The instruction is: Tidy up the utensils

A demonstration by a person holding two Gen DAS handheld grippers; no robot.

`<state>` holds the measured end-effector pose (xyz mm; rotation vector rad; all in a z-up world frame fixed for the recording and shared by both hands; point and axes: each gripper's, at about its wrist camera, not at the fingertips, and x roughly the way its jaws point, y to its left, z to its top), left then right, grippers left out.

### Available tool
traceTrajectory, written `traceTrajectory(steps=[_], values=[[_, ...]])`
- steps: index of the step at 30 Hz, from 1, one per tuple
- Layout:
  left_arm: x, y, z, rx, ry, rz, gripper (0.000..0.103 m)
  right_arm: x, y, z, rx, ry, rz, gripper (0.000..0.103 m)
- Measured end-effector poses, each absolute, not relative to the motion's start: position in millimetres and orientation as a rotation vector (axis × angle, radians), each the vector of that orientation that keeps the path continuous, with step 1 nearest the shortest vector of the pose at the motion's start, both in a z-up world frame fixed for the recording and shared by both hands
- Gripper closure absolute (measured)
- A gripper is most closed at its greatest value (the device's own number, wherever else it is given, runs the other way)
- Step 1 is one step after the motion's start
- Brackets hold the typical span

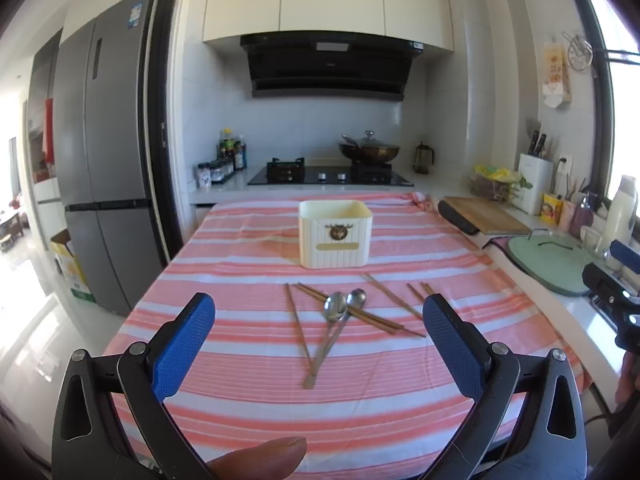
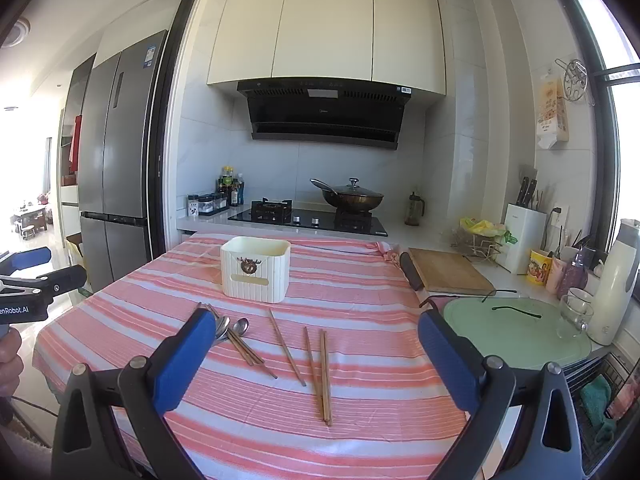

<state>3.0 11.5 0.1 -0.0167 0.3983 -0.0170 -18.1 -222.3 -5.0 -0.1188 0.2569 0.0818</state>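
Both claws hover over the near edge of the tabletop, which is covered in a pink-and-white striped cloth, and both stand spread wide with nothing between their blue pads.

The left claw looks straight down its fingers at the utensils. Two metal spoons lie just ahead of it, between the two pads, their bowls side by side and their handles running back toward the claw. Brown chopsticks are scattered around them — one long stick to the left of the spoons, a crossed pair under the bowls, more fanned off toward the right pad. Beyond the heap, farther ahead and well apart from the claw, stands a cream ribbed utensil box with an open top.

The right claw sees the same spread from the other side. A pair of chopsticks lies nearly dead ahead between its pads, one more stick just left of them, and the spoons sit right beside its left pad, partly hidden behind it. The utensil box stands ahead and to the left. A person's fingertip shows under the left claw.
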Motion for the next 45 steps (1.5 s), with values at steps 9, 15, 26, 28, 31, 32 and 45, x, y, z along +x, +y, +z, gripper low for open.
traceTrajectory(steps=[9,15,26,28,31,32,45], values=[[2.0,9.2,0.1,-0.023,0.4,-0.023,0.0,-18.5,-222.2,-4.9,-0.118,0.257,0.083,0.0],[1.4,7.9,-0.1,-0.024,0.399,-0.023,0.0,-19.1,-223.5,-4.1,-0.114,0.253,0.08,0.0],[1.8,8.3,0.4,-0.023,0.399,-0.023,0.0,-19.0,-223.5,-4.7,-0.115,0.253,0.08,0.0],[1.9,8.4,0.4,-0.025,0.4,-0.024,0.0,-19.1,-223.6,-4.9,-0.115,0.253,0.081,0.0],[1.9,7.9,-0.1,-0.025,0.401,-0.024,0.0,-19.1,-223.7,-5.0,-0.115,0.253,0.081,0.0],[1.9,8.3,-0.2,-0.026,0.401,-0.024,0.0,-19.2,-223.7,-5.1,-0.114,0.253,0.082,0.0],[2.3,8.8,-0.5,-0.027,0.401,-0.026,0.0,-18.6,-225.2,-7.0,-0.116,0.256,0.08,0.0]])
